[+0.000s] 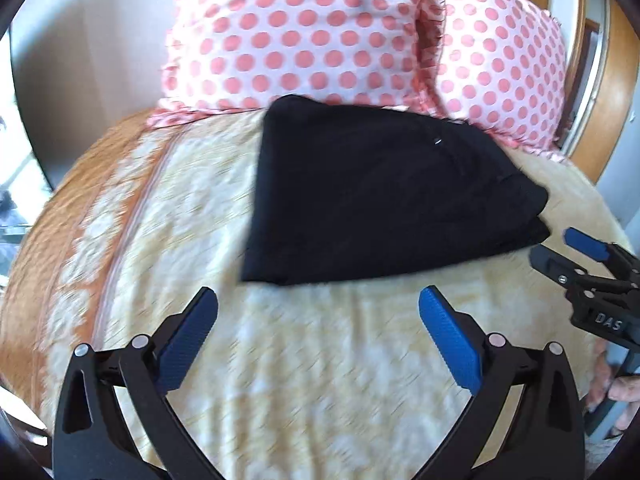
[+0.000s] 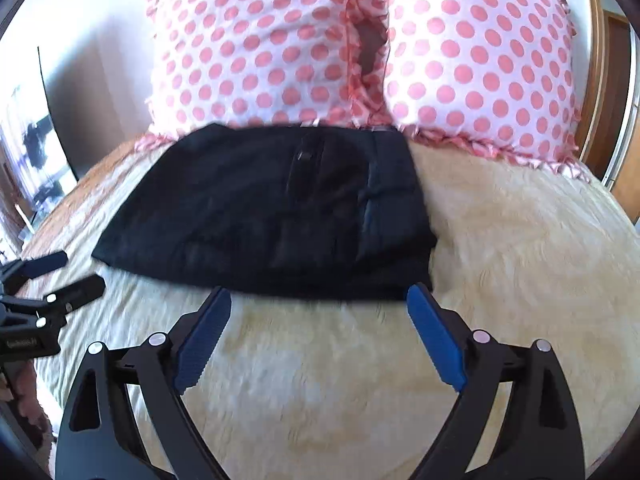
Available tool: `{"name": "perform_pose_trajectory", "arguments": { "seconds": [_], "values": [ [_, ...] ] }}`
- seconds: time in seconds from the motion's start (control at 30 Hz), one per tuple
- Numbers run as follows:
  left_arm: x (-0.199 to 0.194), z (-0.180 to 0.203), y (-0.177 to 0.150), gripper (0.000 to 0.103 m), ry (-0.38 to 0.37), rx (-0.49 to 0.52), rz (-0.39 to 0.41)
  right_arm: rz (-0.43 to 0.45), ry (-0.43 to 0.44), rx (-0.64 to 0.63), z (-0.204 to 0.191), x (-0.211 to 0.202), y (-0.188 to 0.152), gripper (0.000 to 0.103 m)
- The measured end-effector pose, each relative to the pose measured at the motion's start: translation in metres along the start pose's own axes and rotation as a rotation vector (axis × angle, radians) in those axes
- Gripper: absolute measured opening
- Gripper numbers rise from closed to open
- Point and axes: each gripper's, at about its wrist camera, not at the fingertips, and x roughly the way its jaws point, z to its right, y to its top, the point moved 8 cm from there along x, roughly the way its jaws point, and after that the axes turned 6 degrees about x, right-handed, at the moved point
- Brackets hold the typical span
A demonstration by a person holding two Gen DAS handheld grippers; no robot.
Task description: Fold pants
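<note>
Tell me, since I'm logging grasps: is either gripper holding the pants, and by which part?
Nothing is held. The left gripper and right gripper are both open over the bedspread, short of the folded black pants.

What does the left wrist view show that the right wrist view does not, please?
Only the left wrist view shows the bedspread's orange border and the right gripper from the side. Only the right wrist view shows the gap between the two pillows and the left gripper. Both show the folded black pants on the bed, polka-dot pillows behind, and open jaws holding nothing.
</note>
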Motion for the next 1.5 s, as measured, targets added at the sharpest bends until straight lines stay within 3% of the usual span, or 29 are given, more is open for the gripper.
{"name": "perform_pose_trajectory", "arguments": {
  "seconds": [0.23, 0.7, 1.5],
  "values": [
    [-0.009, -0.019, -0.025, 0.101, 0.048, -0.006, -0.018, -0.045, -0.008, 0.001, -0.008, -0.005, -0.024, 0.092],
    [-0.015, -0.036, -0.045, 0.101, 0.073, -0.019, -0.019, -0.086, -0.083, 0.014, -0.006, 0.005, -0.042, 0.092],
    [-0.009, -0.046, -0.064, 0.101, 0.080, -0.057, -0.006, -0.041, -0.140, 0.071, 0.000, 0.002, -0.047, 0.093]
  ]
}}
